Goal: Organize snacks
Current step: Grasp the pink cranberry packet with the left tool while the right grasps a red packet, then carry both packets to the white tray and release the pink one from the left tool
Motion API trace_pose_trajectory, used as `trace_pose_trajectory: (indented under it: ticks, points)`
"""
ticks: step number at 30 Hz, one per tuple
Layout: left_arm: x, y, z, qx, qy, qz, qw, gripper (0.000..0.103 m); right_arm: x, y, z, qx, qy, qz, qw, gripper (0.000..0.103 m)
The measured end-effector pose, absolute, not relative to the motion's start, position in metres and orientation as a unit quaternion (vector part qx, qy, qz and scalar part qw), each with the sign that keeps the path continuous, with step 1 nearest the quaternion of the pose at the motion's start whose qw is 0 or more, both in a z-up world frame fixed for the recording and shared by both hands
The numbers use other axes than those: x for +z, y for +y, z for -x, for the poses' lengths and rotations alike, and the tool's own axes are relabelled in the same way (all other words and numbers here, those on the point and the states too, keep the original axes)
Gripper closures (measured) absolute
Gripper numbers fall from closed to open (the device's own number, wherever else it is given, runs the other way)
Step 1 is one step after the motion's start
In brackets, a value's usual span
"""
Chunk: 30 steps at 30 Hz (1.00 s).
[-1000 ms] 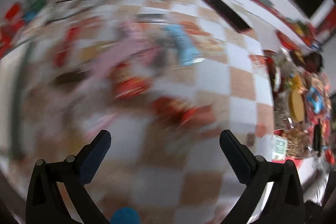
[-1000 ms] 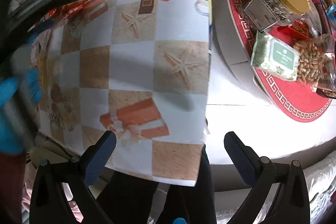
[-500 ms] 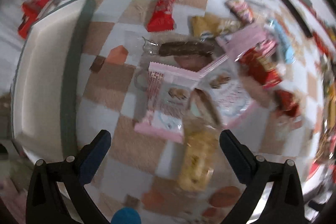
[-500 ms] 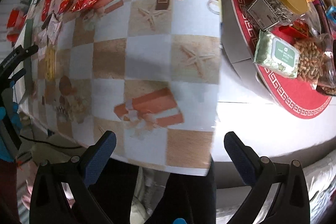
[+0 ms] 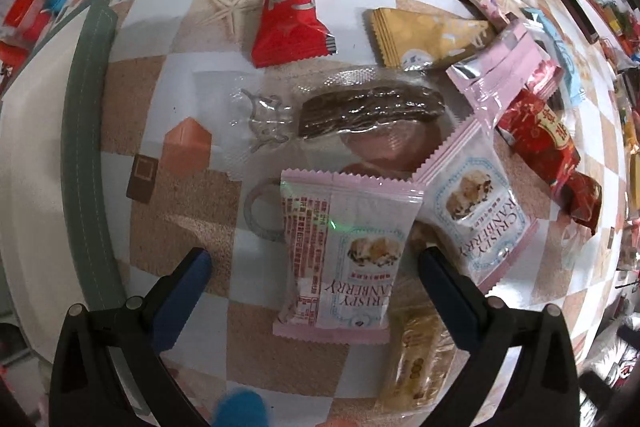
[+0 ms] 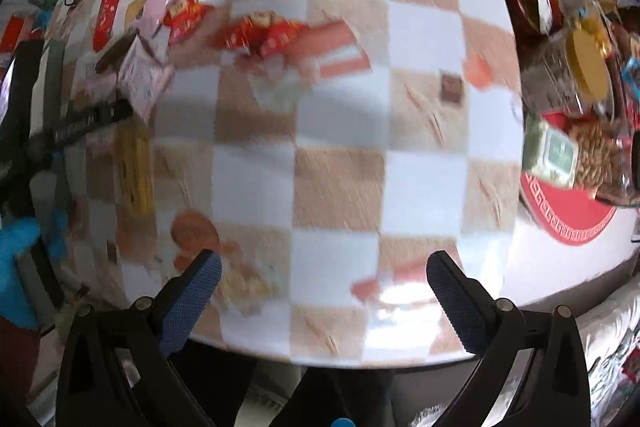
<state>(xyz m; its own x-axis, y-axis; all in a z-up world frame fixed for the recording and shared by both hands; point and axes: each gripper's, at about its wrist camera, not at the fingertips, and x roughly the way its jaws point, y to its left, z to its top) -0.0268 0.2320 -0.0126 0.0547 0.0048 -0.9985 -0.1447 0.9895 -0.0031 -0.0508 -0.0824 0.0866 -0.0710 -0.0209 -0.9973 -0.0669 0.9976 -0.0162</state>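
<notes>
While the left gripper (image 5: 312, 263) hangs with jaws spread wide, a pink cranberry packet (image 5: 340, 255) lies flat on the checked tablecloth (image 5: 160, 91) between its fingers, untouched. The right gripper (image 6: 320, 277), jaws wide too, hangs above bare cloth, holding nothing.

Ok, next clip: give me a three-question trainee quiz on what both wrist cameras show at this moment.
1. True or false: the left gripper is open, jaws either side of a pink cranberry crisp packet.
2. Which snack lies directly beyond the clear-wrapped dark bar? A) red packet B) blue packet C) green packet
3. Fill in: the right gripper, above the checkered tablecloth, holds ____.

Key: 1 true; 2 A; 3 nothing.
</notes>
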Motion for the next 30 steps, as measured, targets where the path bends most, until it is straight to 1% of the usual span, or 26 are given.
trace_pose_trajectory:
  ticks: [3, 8, 14, 16, 17, 18, 19, 20, 21, 22, 23, 24, 28, 30]
  points:
    - [-0.008, 0.229, 0.033, 0.054, 0.681, 0.05, 0.728, 0.0, 0.08, -0.07, 0.023, 0.021, 0.723, 0.066, 0.687, 0.0]
    - [0.001, 0.222, 0.035, 0.055, 0.696, 0.051, 0.714, 0.0, 0.069, -0.051, -0.018, 0.055, 0.708, 0.118, 0.694, 0.0]
    - [0.003, 0.226, 0.027, 0.063, 0.706, 0.059, 0.703, 0.0, 0.047, -0.03, -0.049, 0.101, 0.705, 0.161, 0.684, 0.0]
    - [0.005, 0.227, 0.026, 0.068, 0.709, 0.067, 0.699, 0.003, 0.039, -0.026, -0.055, 0.111, 0.704, 0.178, 0.678, 0.0]
    - [0.004, 0.225, 0.022, 0.071, 0.708, 0.07, 0.699, 0.004, 0.037, -0.024, -0.058, 0.117, 0.701, 0.186, 0.678, 0.006]
    - [0.006, 0.223, 0.023, 0.074, 0.706, 0.072, 0.7, 0.008, 0.034, -0.024, -0.06, 0.124, 0.702, 0.187, 0.676, 0.014]
    - [0.009, 0.222, 0.023, 0.073, 0.704, 0.071, 0.703, 0.014, 0.032, -0.024, -0.063, 0.128, 0.707, 0.184, 0.671, 0.032]
    - [0.012, 0.217, 0.024, 0.072, 0.7, 0.068, 0.707, 0.019, 0.034, -0.025, -0.066, 0.131, 0.705, 0.177, 0.674, 0.032]
    - [0.017, 0.214, 0.024, 0.068, 0.695, 0.062, 0.713, 0.029, 0.036, -0.025, -0.069, 0.133, 0.704, 0.175, 0.676, 0.035]
    - [0.021, 0.212, 0.024, 0.065, 0.691, 0.057, 0.717, 0.043, 0.039, -0.024, -0.072, 0.133, 0.7, 0.176, 0.679, 0.044]
    - [0.025, 0.209, 0.024, 0.062, 0.69, 0.051, 0.72, 0.052, 0.043, -0.023, -0.077, 0.137, 0.696, 0.176, 0.682, 0.054]
    - [0.028, 0.208, 0.023, 0.06, 0.69, 0.047, 0.72, 0.059, 0.046, -0.024, -0.083, 0.144, 0.697, 0.169, 0.681, 0.054]
    - [0.035, 0.21, 0.026, 0.055, 0.697, 0.077, 0.711, 0.06, 0.056, -0.036, -0.091, 0.158, 0.699, 0.137, 0.684, 0.056]
    - [0.046, 0.21, 0.035, 0.06, 0.693, 0.075, 0.714, 0.06, 0.064, -0.049, -0.09, 0.161, 0.703, 0.111, 0.684, 0.056]
